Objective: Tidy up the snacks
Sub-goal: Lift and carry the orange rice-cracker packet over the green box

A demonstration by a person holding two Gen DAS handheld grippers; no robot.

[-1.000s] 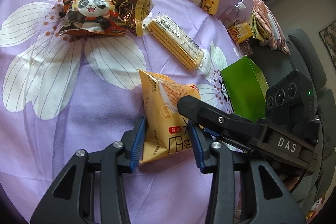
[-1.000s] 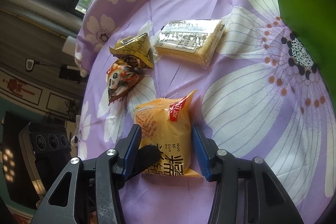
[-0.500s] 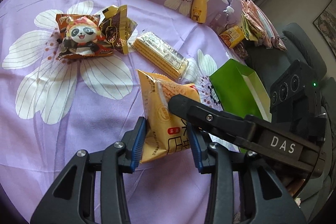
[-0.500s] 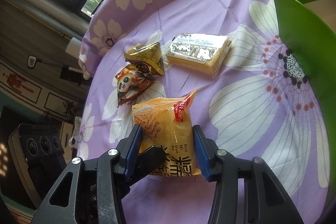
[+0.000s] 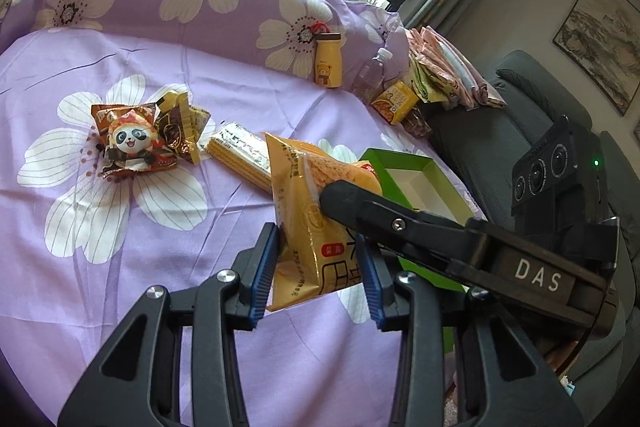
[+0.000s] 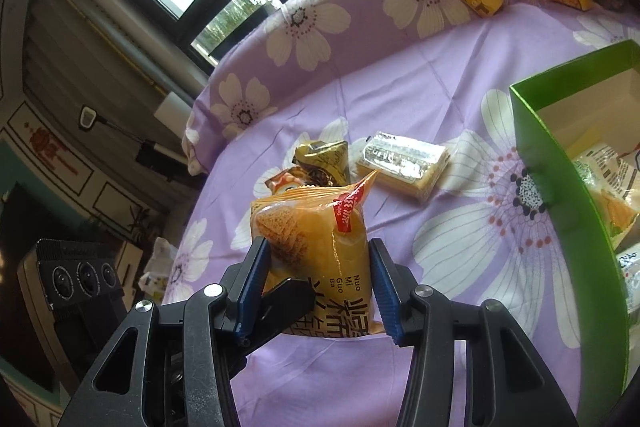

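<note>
Both grippers clamp the same yellow snack bag (image 5: 308,211), left gripper (image 5: 318,269) and right gripper (image 6: 318,281) each pinching it by the side edges, probably to keep the puffy bag from slipping. It hangs clear of the purple cloth (image 5: 120,267), centre frame in both views. The green box (image 6: 560,187) at the right edge already holds packets, so it's likely the drop target.

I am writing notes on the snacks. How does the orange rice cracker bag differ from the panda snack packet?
The orange rice cracker bag is plain orange-yellow with a red label; the panda snack packet is brown-red with a cartoon panda. The bag is held off the cloth by the left gripper and the right gripper; the packet lies on the purple flowered cloth. The bag looks larger. Both are sealed.
</note>
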